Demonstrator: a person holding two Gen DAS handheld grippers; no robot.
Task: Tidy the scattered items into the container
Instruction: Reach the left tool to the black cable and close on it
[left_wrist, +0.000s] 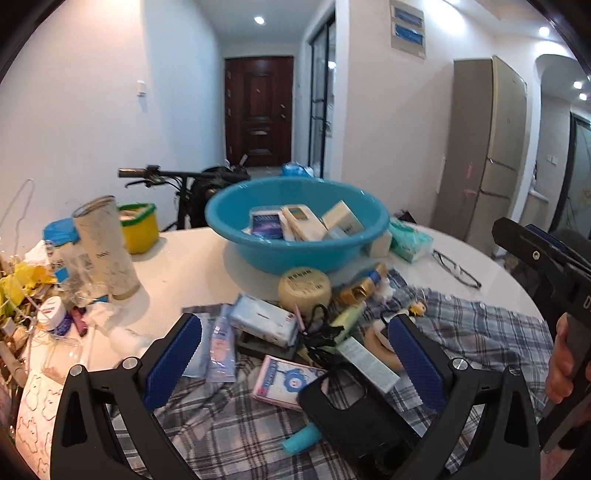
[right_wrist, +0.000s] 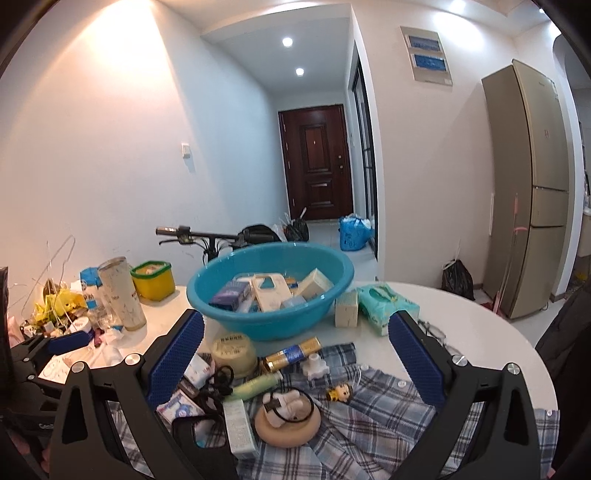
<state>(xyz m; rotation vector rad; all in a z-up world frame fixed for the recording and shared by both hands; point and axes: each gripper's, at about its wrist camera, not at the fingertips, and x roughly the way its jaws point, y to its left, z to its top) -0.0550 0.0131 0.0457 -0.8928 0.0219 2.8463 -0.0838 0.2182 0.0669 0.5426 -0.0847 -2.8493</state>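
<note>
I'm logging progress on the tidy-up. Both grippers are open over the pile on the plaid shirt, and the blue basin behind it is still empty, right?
Not quite. The blue basin is not empty: the right wrist view shows several small boxes and a white case already lying in it. The rest holds: the left gripper and right gripper are both open over the pile on the plaid shirt.

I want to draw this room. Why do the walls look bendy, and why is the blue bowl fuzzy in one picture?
Both views use fisheye lenses, which curve the fridge and darken the corners. In the left wrist view the blue bowl is smeared, likely by motion; the right wrist view shows it sharper. Ceiling lights glare brightly there.
</note>
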